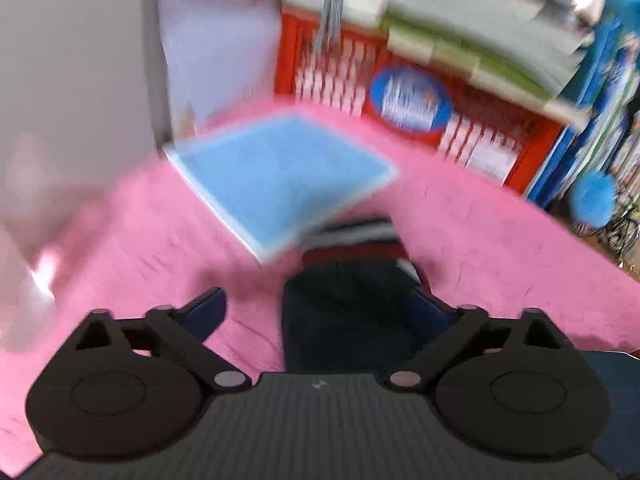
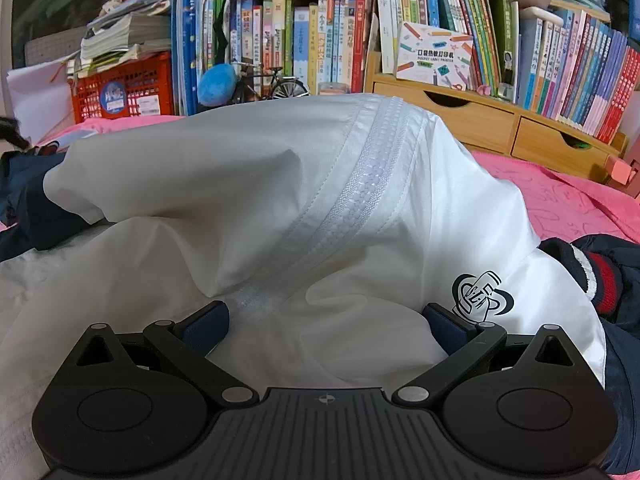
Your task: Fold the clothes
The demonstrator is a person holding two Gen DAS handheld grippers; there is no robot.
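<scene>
- Left wrist view, and it was badly smeared: the left claw (image 1: 324, 312) stood spread wide, nothing pinched, pointing down at a dark navy part of the jacket (image 1: 352, 320) with a red-and-white striped band just beyond it.
- Taking that navy cloth as the landmark: a folded light blue cloth (image 1: 280, 176) lay just past it on the pink bed cover (image 1: 500, 248), and the red crate (image 1: 420, 92) stood further back still, against the shelves.
- Judgement: the navy cloth sat between the spread fingers but no pad pressed on it; the sound move was to sink in squarely and take one clean edge, not a bunch.
- Right wrist view, sharp: the right claw (image 2: 326, 320) was spread too, its blue pads on either side of a bulge of the white jacket panel (image 2: 240, 184), cloth between them yet not visibly squeezed.
- From the white zipper (image 2: 348, 200) as landmark: a black logo (image 2: 482, 294) sat to its right, a navy cuff (image 2: 600, 276) beyond that, and books stood behind.
- Judgement: pinch near the zipper line, keep the panel flat, so the fold fell straight.
</scene>
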